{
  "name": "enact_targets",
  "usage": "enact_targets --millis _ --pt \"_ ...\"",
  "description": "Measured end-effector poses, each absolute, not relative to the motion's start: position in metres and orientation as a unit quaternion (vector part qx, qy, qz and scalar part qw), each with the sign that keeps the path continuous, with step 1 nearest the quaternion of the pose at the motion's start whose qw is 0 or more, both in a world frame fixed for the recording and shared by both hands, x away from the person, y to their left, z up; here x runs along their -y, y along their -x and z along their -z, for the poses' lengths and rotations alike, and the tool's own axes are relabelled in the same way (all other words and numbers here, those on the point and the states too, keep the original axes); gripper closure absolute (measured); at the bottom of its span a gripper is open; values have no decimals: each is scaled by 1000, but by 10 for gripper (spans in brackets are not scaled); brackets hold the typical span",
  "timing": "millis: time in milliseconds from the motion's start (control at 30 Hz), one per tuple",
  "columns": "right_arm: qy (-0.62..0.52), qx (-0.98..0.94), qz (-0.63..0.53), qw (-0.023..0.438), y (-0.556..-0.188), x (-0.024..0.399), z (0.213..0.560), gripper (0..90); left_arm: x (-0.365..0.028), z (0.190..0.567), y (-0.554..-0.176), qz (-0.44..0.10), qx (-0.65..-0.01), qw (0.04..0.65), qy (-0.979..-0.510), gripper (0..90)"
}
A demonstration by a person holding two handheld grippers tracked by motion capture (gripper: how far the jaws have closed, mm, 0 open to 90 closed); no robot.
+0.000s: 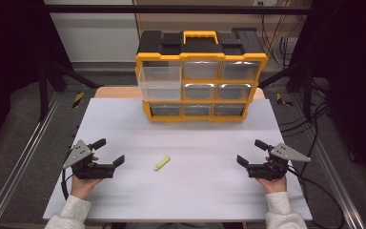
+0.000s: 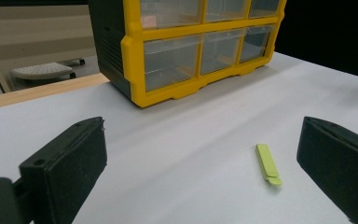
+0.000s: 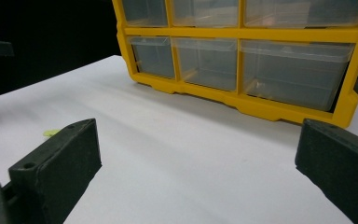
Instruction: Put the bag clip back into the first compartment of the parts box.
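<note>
A small lime-green clip-like piece (image 1: 162,162) lies flat on the white table between my two grippers; it also lies ahead of the left gripper's jaws (image 2: 268,164), and a sliver of it peeks out beside the right gripper's left jaw (image 3: 51,133). A yellow-and-black drawer organizer (image 1: 201,76) stands at the table's far side, its upper-left clear drawer (image 1: 160,82) pulled out. My left gripper (image 1: 108,151) rests open at the left, nothing between its jaws. At the right, my right gripper (image 1: 251,152) is open and empty too.
The white table top (image 1: 195,191) ends in a wooden strip behind the organizer. Black frame posts and metal rails (image 1: 19,157) flank the table, and cables trail at the right (image 1: 314,181).
</note>
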State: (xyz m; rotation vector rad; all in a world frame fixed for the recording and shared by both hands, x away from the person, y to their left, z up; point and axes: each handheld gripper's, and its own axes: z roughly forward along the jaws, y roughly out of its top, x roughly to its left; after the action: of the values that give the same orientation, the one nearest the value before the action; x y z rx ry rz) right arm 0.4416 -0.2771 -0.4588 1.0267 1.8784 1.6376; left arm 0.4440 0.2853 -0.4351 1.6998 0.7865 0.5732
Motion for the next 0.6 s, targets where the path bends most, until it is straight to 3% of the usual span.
enact_targets --millis 600 --pt "-369 -683 -591 219 -442 276 460 5 -273 430 -444 -236 -327 548 -733 15"
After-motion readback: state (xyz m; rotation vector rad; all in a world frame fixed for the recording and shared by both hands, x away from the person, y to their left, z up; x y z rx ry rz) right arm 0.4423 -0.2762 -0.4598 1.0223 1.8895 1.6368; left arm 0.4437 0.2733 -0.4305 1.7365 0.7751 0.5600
